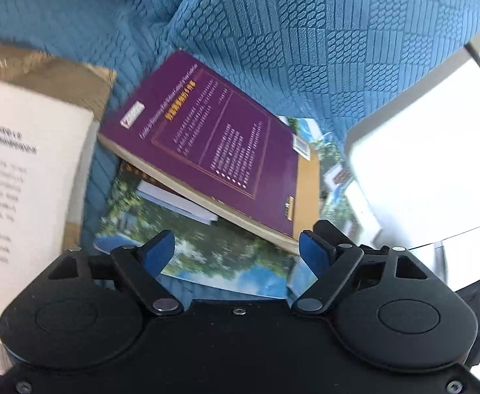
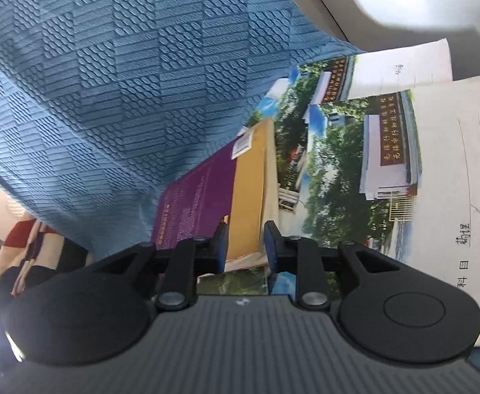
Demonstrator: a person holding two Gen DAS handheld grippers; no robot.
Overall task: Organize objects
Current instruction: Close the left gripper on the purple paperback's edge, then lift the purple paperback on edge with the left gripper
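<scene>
- Surface: blue textured cloth [image 1: 305,32], woven in blocks of ribbed stripes and rope-like braid, bunched into folds.
- Purple book [image 1: 207,138]: glossy softcover, thick, cream page edges, ochre band along one side, small white barcode sticker at a corner. It lies tilted, propped on a thinner white-edged booklet [image 1: 177,203] beneath it.
- Under both: flat notebook [image 1: 207,256] with a glossy photo cover showing trees, sky and a building. The right wrist view shows two such photo-cover notebooks overlapping, white margin with handwritten and printed characters.
- Far left in the left wrist view: white printed sheet [image 1: 26,164] over a brown cardboard-coloured piece, blurred.
- Left gripper [image 1: 236,249]: black body, blue pads, jaws wide apart, nothing between them, hovering over the photo cover near the purple book's low corner.
- Right gripper [image 2: 245,246]: jaws narrow, set either side of the book's ochre edge; pad contact can't be confirmed.
</scene>
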